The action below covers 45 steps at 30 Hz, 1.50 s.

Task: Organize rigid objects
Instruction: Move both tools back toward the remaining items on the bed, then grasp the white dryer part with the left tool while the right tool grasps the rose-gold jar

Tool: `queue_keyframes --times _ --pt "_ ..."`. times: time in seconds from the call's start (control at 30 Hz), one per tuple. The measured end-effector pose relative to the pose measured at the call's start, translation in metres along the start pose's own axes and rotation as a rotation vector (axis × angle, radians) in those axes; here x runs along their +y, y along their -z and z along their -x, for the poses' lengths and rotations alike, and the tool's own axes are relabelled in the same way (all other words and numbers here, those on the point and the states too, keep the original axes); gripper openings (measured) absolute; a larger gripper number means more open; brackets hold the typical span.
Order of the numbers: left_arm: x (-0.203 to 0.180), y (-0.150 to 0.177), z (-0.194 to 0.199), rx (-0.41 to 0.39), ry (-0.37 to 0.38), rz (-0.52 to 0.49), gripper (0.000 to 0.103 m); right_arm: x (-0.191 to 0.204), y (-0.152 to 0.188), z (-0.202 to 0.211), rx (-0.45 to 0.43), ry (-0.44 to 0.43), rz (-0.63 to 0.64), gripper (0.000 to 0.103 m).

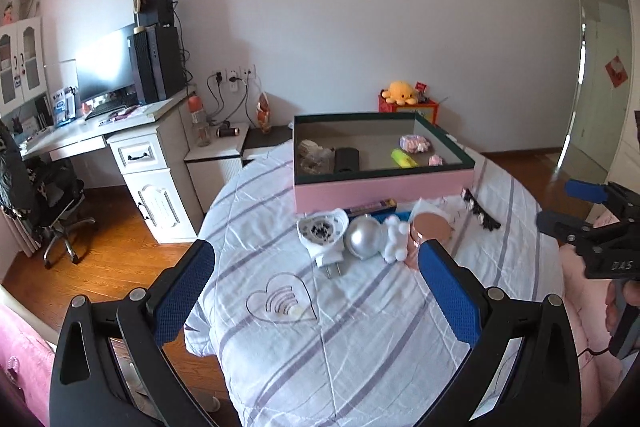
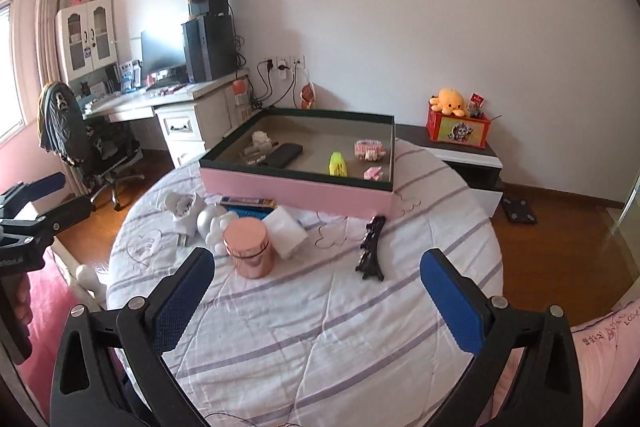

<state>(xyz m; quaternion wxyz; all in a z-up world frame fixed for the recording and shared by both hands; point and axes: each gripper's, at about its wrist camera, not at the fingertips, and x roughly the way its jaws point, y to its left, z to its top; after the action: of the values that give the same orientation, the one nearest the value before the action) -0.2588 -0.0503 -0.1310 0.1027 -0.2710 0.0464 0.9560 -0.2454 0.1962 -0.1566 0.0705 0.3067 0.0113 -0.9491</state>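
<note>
The pink box sat on the striped bed, already holding a black case, a yellow highlighter, pink block pieces and clear bits at its left. Roughly half done, by my reckoning. Left outside, just in front of the box: the rose-gold tin, silver ball, white plug, white packet and black tower model. Left claw and right claw both hovered spread wide, nothing between their pads, short of the pile.

Striped bed with pink box
</note>
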Motion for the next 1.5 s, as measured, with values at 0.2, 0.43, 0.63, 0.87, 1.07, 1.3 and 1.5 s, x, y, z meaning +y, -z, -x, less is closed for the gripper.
queue_keyframes --times 0.2,0.43,0.63,0.87,1.07,1.3,1.5 --pt "-0.002 0.010 -0.012 0.038 0.006 -0.013 0.103 0.016 0.012 -0.023 0.045 -0.005 -0.003 0.103" --pt "0.003 0.019 -0.028 0.075 0.024 -0.007 0.103 0.031 0.019 -0.059 0.117 -0.050 -0.019 0.102" --pt "0.010 0.026 -0.043 0.109 0.020 -0.002 0.103 0.043 0.020 -0.093 0.172 -0.098 -0.025 0.094" --pt "0.018 0.031 -0.057 0.135 0.019 0.014 0.103 0.049 0.017 -0.122 0.217 -0.132 -0.039 0.062" --pt "0.020 0.034 -0.067 0.156 0.022 0.017 0.103 0.049 0.013 -0.130 0.217 -0.130 -0.032 0.061" --pt "0.018 0.034 -0.078 0.173 0.040 0.026 0.103 0.038 0.016 -0.121 0.210 -0.146 -0.019 0.049" --pt "0.012 0.030 -0.102 0.199 0.005 0.038 0.103 0.012 0.027 -0.093 0.199 -0.059 -0.011 0.049"
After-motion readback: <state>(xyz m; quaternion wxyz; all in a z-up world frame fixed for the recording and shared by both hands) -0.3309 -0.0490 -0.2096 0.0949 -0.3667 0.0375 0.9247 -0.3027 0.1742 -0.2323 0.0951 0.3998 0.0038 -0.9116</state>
